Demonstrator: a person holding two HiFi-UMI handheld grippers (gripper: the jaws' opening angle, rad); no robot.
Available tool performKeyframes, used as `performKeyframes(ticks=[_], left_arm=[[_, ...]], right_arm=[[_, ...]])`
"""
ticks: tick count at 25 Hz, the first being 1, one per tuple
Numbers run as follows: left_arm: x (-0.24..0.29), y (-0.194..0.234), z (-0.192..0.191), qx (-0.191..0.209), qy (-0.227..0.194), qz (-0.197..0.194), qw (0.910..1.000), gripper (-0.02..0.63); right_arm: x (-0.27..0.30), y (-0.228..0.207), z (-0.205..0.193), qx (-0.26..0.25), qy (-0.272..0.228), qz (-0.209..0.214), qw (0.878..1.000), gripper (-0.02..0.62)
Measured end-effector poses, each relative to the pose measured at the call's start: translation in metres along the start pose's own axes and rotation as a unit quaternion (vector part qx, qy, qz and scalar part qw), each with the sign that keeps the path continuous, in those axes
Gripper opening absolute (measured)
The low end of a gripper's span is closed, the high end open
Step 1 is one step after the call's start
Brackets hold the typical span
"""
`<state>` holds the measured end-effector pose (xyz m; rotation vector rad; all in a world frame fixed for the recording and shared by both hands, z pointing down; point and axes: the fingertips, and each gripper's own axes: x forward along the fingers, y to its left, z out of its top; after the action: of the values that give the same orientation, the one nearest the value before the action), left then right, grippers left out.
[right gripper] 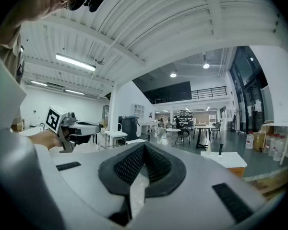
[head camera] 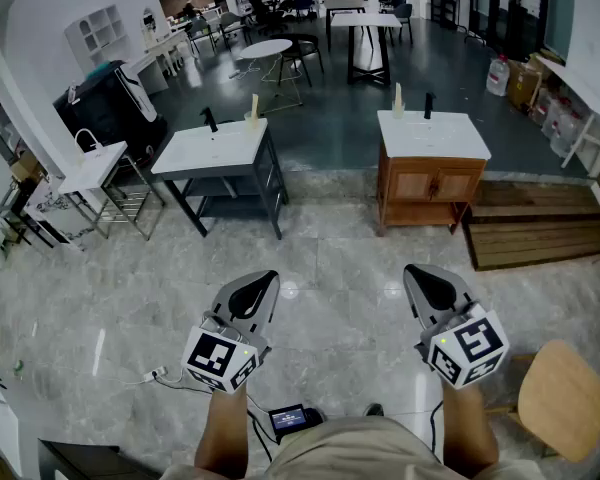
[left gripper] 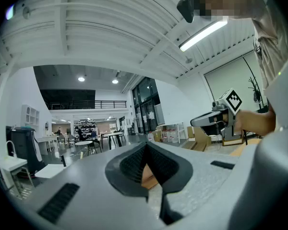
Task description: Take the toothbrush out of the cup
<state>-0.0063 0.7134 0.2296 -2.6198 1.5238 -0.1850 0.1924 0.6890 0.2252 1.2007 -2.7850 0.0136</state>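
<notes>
I stand on a marble floor, well back from two washbasin units. A small pale upright item stands on the dark-framed basin table. Another such item stands on the wooden basin cabinet. Both are too small to tell a cup from a toothbrush. My left gripper is shut and holds nothing, its jaws meeting tip to tip. The right gripper is shut and bare too. Both are held level, side by side, far from the basins.
A round wooden stool stands close at my right. A low wooden platform lies right of the cabinet. A white basin stand is at the left. A small screen device and a cable lie by my feet. Tables and chairs fill the far hall.
</notes>
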Motion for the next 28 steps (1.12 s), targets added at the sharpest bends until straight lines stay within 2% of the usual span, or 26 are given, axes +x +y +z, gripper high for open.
performKeyframes(ticks=[17,23,28], left_arm=[[0.039,-0.006,-0.004,0.002,0.017,0.006,0.9998,0.005],[0.046,-0.009,-0.008,0.010,0.025,0.031,0.9992,0.005],[0.036,0.022,-0.018,0.008,0.027,0.054,0.9981,0.005]], right_arm=[[0.010,-0.040,-0.010,0.021,-0.001,0.011,1.000,0.005],[0.017,-0.061,-0.028,0.034,0.002,0.021,0.999,0.005],[0.050,-0.065,-0.034,0.034,0.008,0.022,0.999,0.005]])
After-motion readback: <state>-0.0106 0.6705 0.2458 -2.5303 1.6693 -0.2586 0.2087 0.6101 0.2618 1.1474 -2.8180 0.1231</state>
